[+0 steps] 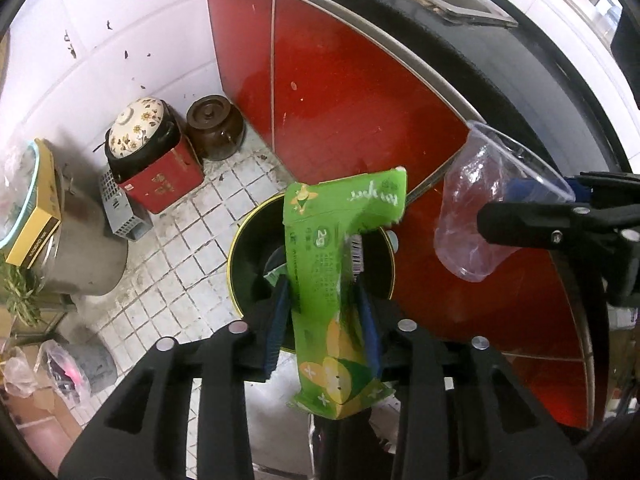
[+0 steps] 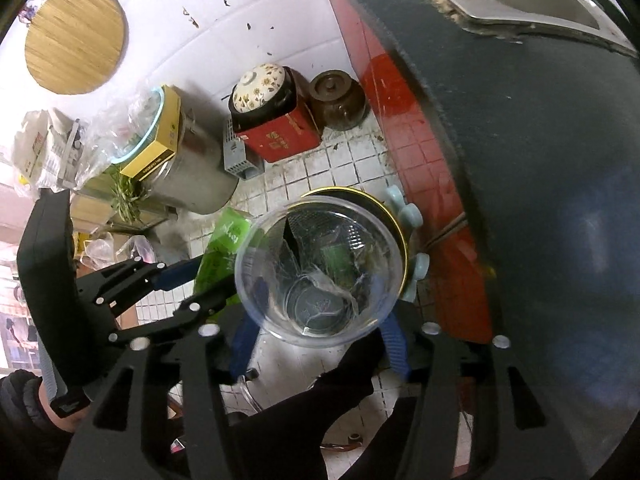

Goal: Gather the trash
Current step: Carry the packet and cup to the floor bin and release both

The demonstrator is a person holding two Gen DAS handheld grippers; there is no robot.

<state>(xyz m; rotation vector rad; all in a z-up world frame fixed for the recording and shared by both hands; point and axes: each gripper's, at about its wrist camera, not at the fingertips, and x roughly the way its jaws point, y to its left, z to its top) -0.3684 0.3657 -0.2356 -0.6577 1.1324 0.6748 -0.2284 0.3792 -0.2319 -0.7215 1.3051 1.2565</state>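
My left gripper (image 1: 323, 312) is shut on a green snack wrapper (image 1: 332, 264) and holds it over a round black bin with a gold rim (image 1: 248, 256) on the floor. My right gripper (image 2: 318, 320) is shut on a clear plastic cup (image 2: 320, 268), also held above the bin (image 2: 394, 216). In the left wrist view the cup (image 1: 472, 208) and right gripper (image 1: 528, 216) hang at the right. In the right wrist view the wrapper (image 2: 224, 248) and left gripper (image 2: 200, 276) are at the left.
A red cabinet front (image 1: 352, 92) and dark countertop (image 2: 540, 140) run along the right. A floral-lidded pot on a red box (image 1: 160, 176), a brown jar (image 1: 214, 126) and a steel pot (image 1: 84, 256) stand by the white tiled wall. Bags lie at lower left.
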